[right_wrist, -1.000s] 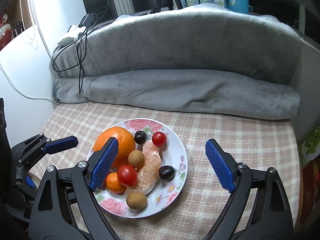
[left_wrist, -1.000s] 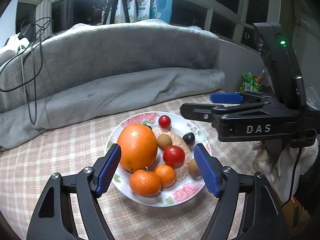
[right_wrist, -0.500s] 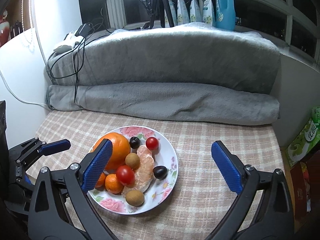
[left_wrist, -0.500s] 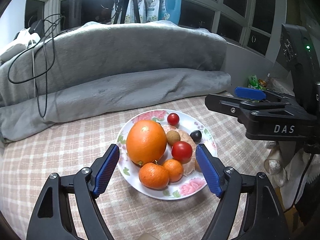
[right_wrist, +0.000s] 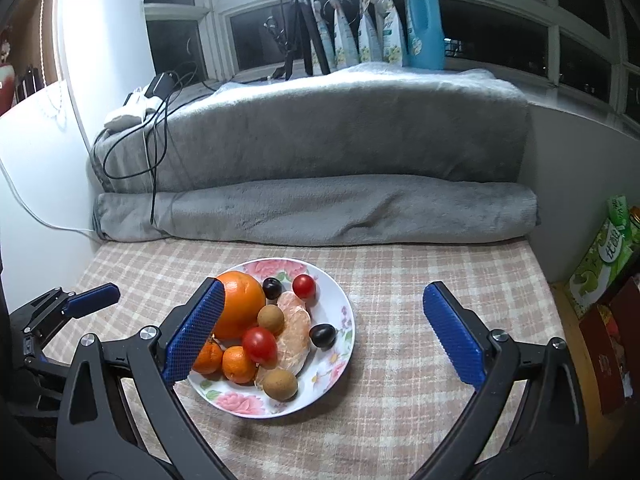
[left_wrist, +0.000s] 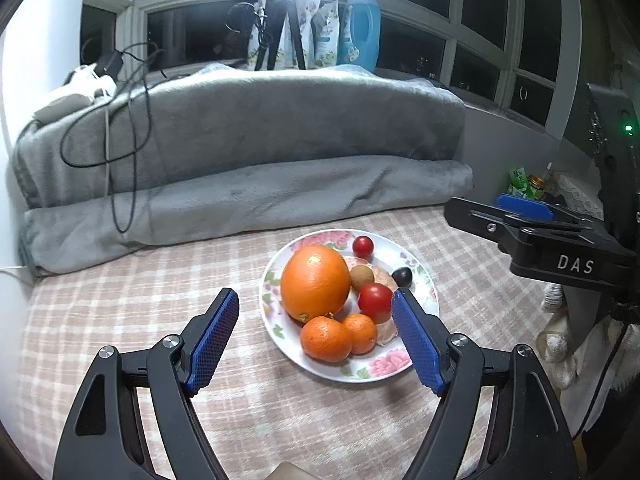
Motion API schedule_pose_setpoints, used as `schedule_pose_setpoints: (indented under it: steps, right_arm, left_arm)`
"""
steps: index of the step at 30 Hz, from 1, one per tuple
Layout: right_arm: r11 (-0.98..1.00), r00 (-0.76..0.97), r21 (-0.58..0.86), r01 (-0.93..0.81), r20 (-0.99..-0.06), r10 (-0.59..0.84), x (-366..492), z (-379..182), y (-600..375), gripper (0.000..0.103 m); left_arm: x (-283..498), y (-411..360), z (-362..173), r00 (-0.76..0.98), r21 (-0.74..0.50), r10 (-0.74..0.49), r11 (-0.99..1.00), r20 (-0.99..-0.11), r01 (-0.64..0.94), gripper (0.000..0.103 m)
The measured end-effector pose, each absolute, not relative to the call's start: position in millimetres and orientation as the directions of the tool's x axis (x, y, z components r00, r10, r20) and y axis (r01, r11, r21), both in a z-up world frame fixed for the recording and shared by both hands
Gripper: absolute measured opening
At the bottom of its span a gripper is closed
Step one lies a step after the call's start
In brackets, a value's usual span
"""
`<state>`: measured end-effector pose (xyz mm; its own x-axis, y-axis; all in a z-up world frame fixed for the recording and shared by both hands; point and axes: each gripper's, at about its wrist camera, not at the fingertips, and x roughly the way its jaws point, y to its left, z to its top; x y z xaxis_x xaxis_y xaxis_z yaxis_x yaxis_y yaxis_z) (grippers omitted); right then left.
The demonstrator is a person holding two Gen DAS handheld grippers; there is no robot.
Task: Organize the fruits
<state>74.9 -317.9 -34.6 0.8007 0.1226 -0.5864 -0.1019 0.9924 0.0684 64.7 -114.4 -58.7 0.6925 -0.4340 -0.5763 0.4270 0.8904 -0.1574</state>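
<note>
one flowered plate (right_wrist: 338,344) on the checked cloth (right_wrist: 400,288), in front of the rolled grey blanket (right_wrist: 320,208). on the plate, counted: one big orange (right_wrist: 240,304) at the left, two small mandarins (right_wrist: 238,364) touching each other at the near left edge, two red cherry tomatoes (right_wrist: 260,345) (one near the middle, one at the far side), two dark plum-like fruits (right_wrist: 322,335) (one at the far side beside the tomato, one at the right), two small brown round fruits (right_wrist: 280,385) (one in the middle, one at the near edge), and one peeled citrus piece (right_wrist: 294,332) lying under and between them

left gripper (left_wrist: 316,338) hanging above the near left of the plate, fingers spread wide, holding nothing, right finger overlapping the plate's right edge in its own view

right gripper (right_wrist: 324,334) spread very wide, holding nothing, left finger in front of the big orange, right finger over bare cloth well right of the plate

on the sill behind the blanket: one blue bottle (right_wrist: 424,20), four pouches (right_wrist: 372,28), one tripod (right_wrist: 298,28). cables (right_wrist: 152,152) draped over the blanket's left end
</note>
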Motion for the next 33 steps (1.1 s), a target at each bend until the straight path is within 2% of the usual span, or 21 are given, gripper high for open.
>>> schedule_pose_setpoints:
  steps: [9,22,33]
  right_arm:
    - [0.995,0.829,0.034,-0.098,-0.550,0.101,49.8,-21.0,-312.4,0.103]
    - [0.994,0.837,0.055,-0.097,-0.536,0.111,27.0,-17.9,-310.3,0.103]
    - [0.994,0.845,0.057,-0.093,-0.523,0.109,13.9,-14.2,-310.4,0.103]
  left_arm:
    - [46.8,-109.0,-49.3,0.722,-0.137,-0.415,0.901,-0.553,0.412,0.083]
    - [27.6,-93.2,-39.4,0.770,-0.117,-0.338,0.937,-0.542,0.329,0.089]
    - [14.6,-85.7,-37.1,0.787,-0.117,-0.308,0.949,-0.534,0.292,0.089]
